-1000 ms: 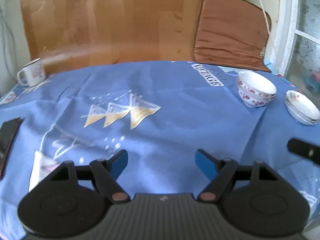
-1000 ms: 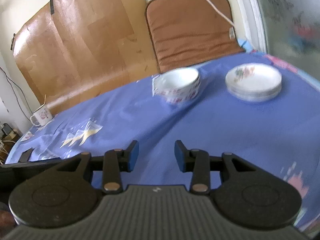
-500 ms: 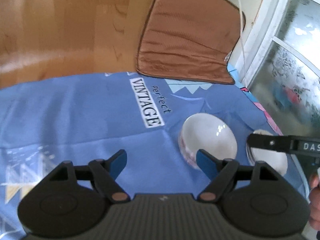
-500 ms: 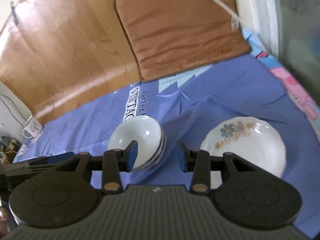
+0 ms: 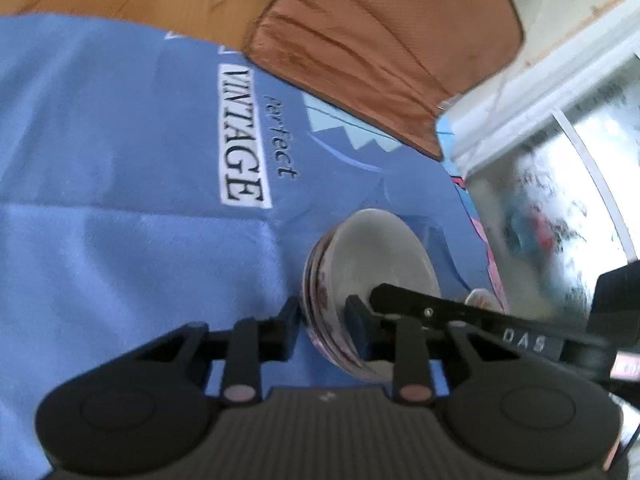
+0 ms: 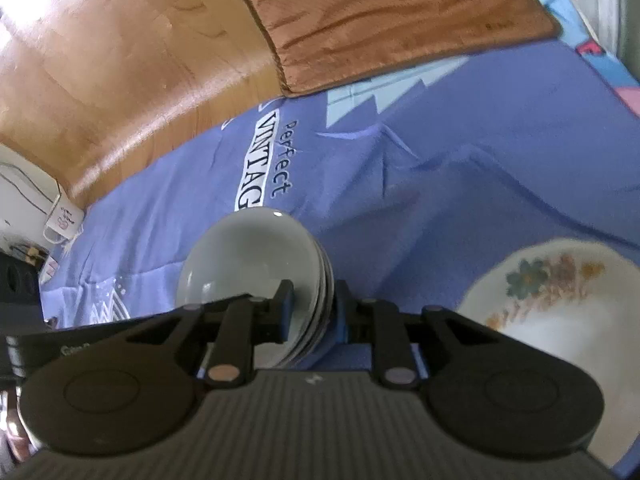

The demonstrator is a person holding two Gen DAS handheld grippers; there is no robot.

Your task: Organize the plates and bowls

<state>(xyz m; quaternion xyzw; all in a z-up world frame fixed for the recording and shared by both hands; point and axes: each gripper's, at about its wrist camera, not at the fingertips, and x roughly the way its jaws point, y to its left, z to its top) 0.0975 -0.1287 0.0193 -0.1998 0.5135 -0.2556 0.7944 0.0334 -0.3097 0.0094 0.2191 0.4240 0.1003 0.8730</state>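
Observation:
A stack of white bowls (image 5: 372,256) with red flower trim stands on the blue tablecloth (image 5: 120,200). My left gripper (image 5: 322,324) is shut on the stack's left rim, one finger outside and one inside. My right gripper (image 6: 312,312) is shut on the right rim of the same stack of bowls (image 6: 248,256). The right gripper's finger crosses the left wrist view (image 5: 460,314). A stack of white floral plates (image 6: 560,312) sits just right of the bowls.
A brown cushion (image 6: 380,12) leans on a wooden board (image 6: 100,60) at the table's back edge. A white mug (image 6: 64,220) stands far left. A window frame (image 5: 540,92) borders the table on the right.
Both grippers moved forward and down onto the bowl stack and closed on its opposite rims. The view has tilted as they came in.

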